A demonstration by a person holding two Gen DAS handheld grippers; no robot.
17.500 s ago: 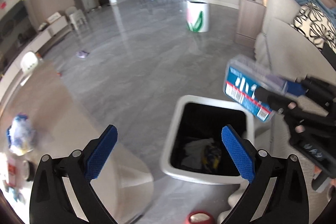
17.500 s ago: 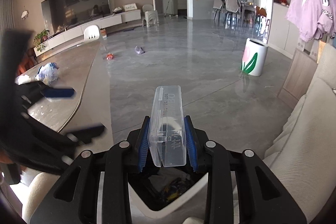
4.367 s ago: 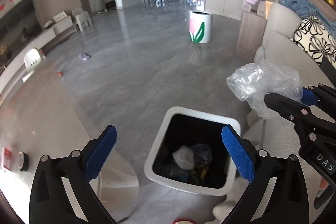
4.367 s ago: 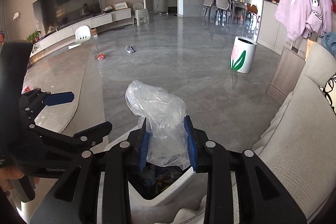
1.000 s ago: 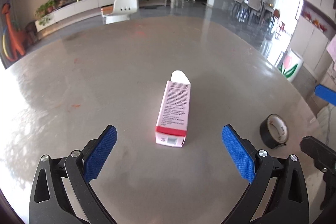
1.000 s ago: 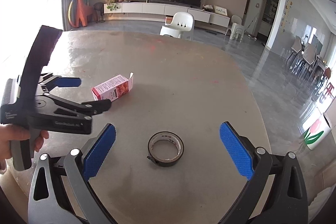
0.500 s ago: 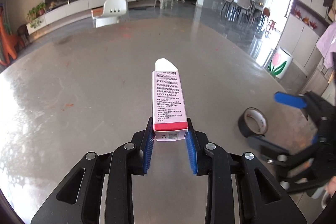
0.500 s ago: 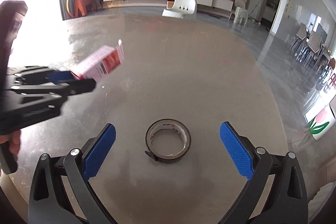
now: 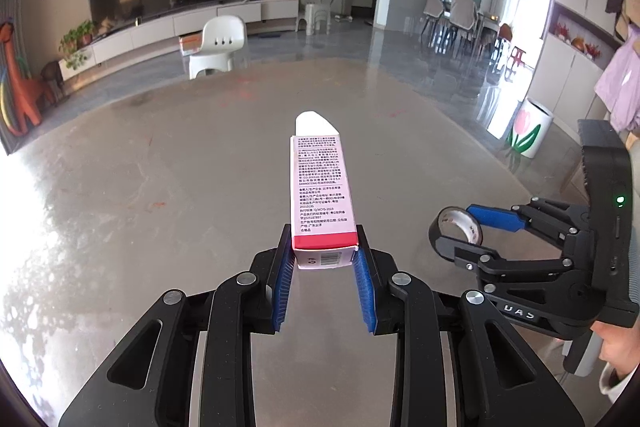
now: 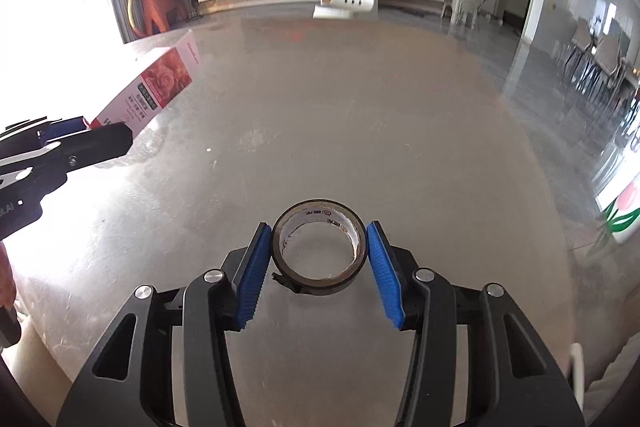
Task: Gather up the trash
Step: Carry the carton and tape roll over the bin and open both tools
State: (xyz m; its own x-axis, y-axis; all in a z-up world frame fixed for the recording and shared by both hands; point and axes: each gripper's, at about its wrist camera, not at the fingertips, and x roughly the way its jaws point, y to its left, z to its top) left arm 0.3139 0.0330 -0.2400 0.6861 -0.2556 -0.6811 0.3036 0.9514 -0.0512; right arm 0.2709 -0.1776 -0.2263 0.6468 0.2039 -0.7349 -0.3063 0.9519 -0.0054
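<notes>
A pink and white carton (image 9: 318,183) with a red band sticks forward from my left gripper (image 9: 324,241), which is shut on its near end and holds it above the grey table (image 9: 160,207). The right wrist view shows the same carton (image 10: 160,83) at the left, raised in the left gripper (image 10: 100,133). A black tape roll (image 10: 320,283) sits between the blue pads of my right gripper (image 10: 318,227). Its jaws are closing, and the pads meet the roll's two sides. From the left wrist view the right gripper (image 9: 456,229) holds the tape roll (image 9: 460,225) at the table's right edge.
A white chair (image 9: 218,45) stands beyond the table's far edge, before a long TV unit. A white bin with a tulip print (image 9: 524,131) stands on the floor at the right. A person's hand (image 9: 616,379) grips the right tool's handle.
The right gripper's jaws closed from wide open onto the tape roll. The left gripper rose a little with the carton held in it.
</notes>
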